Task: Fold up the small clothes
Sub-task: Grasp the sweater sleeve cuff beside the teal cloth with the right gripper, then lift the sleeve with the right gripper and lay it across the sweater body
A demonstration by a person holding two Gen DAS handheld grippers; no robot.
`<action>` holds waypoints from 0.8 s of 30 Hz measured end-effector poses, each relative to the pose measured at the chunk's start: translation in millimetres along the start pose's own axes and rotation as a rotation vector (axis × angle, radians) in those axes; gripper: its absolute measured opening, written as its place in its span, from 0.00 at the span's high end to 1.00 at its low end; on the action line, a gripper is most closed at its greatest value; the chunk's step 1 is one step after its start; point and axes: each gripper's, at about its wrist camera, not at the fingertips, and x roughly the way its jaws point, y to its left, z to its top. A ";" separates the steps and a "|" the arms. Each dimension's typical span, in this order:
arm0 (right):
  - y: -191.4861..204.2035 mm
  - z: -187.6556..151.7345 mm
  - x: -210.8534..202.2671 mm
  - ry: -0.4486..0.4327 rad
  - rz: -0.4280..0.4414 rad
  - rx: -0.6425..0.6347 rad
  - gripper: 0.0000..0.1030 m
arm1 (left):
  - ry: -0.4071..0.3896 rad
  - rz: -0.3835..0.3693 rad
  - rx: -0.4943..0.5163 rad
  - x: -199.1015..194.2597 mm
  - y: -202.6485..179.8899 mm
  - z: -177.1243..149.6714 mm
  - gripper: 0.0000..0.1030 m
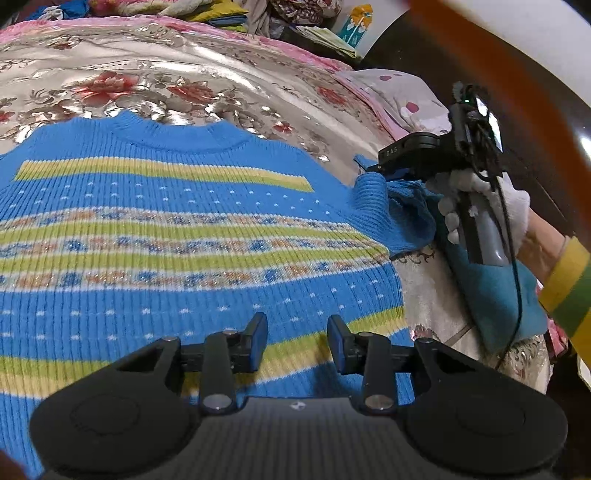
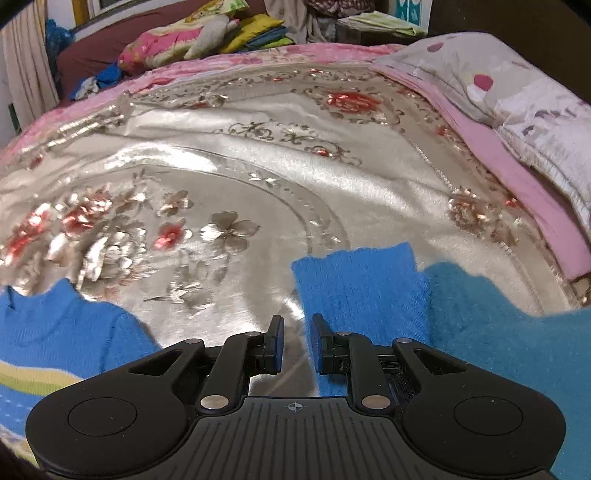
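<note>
A small blue knit sweater with green, yellow and patterned stripes lies flat on the bed, collar away from me. My left gripper is open and empty, hovering over the sweater's lower hem. The right sleeve lies out to the side, its cuff pointing up the bed; it also shows in the left wrist view. My right gripper is open with a narrow gap, low at the sleeve's left edge, gripping nothing. In the left wrist view the right gripper sits over the sleeve.
A shiny silver floral bedspread covers the bed. A teal fuzzy cloth lies right of the sleeve. A spotted pillow lies at the right edge. Piled clothes sit at the far side.
</note>
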 end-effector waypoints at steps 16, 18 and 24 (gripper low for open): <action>-1.3 4.7 10.8 -0.001 -0.079 -0.009 0.82 | -0.004 -0.027 -0.026 -3.5 5.5 -3.8 0.59; 1.5 4.5 14.9 0.003 -0.103 -0.026 0.82 | -0.005 -0.028 -0.024 -3.6 5.4 -4.2 0.58; 0.1 4.2 13.9 -0.018 -0.121 0.005 0.91 | -0.005 -0.033 -0.037 -5.7 7.7 -3.9 0.58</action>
